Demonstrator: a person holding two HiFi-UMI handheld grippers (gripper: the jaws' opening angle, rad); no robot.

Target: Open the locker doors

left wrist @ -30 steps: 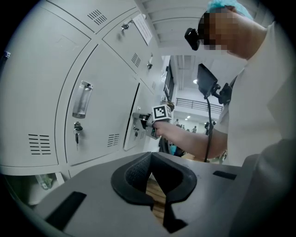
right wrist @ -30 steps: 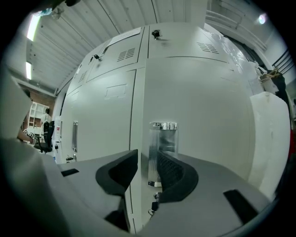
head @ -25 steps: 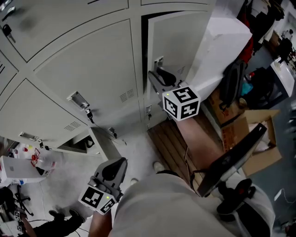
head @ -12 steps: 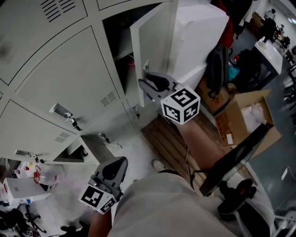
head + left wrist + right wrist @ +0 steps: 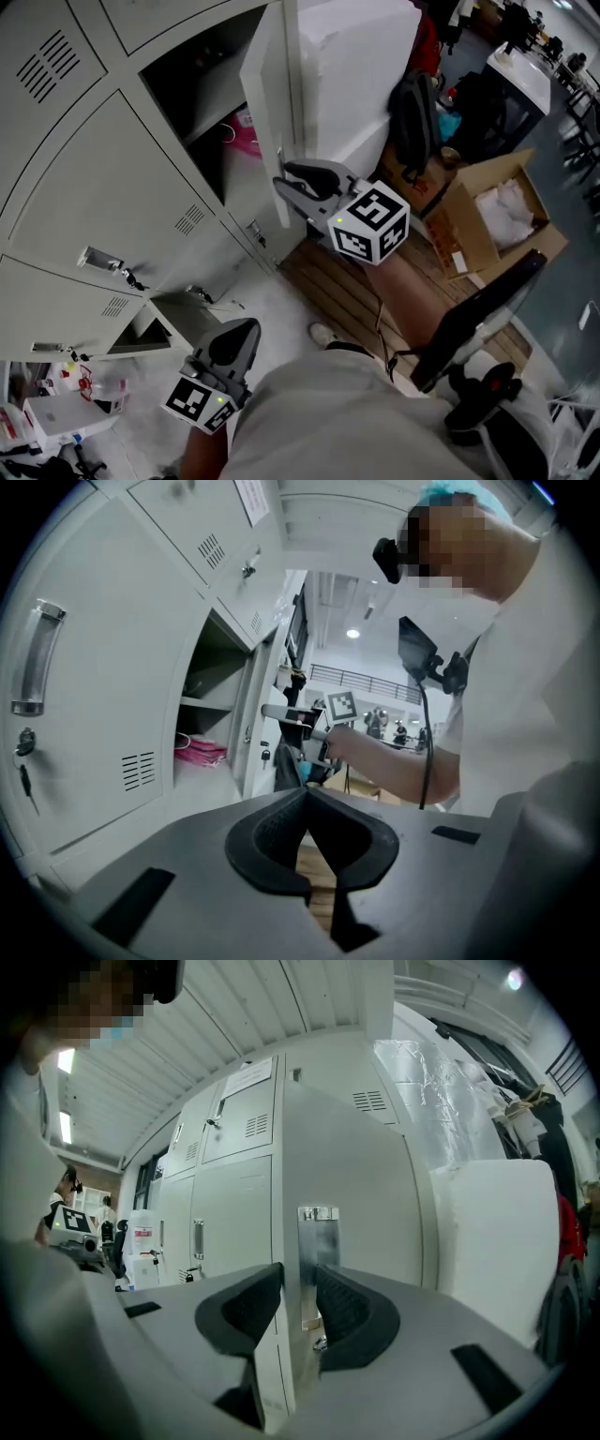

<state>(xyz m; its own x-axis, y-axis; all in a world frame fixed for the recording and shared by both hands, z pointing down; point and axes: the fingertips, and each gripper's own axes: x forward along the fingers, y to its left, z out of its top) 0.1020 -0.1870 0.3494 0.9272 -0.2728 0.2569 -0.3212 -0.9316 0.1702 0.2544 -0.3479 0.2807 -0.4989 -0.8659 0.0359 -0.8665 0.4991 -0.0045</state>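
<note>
The grey locker door (image 5: 267, 112) stands swung out edge-on from its compartment (image 5: 192, 94), where a pink item (image 5: 246, 127) lies on the shelf. My right gripper (image 5: 284, 184) is shut on that door's free edge by the chrome handle plate (image 5: 319, 1241), one jaw on each face of the door (image 5: 352, 1176). My left gripper (image 5: 234, 339) hangs low by the person's hip, away from the lockers, its pads (image 5: 281, 827) together with nothing between them. In the left gripper view the open compartment (image 5: 211, 705) and the right gripper (image 5: 286, 714) are ahead.
Closed locker doors (image 5: 103, 187) fill the left. A low locker door (image 5: 202, 309) also stands open near the floor. A white wrapped block (image 5: 352, 66), a black backpack (image 5: 412, 108), a cardboard box (image 5: 487, 216) and a chair (image 5: 478, 319) crowd the right. Wooden slats (image 5: 342, 291) lie underfoot.
The door has swung from barely ajar to wide open with my right gripper still on its edge, baring the shelf and the pink item. The left gripper has stayed put.
</note>
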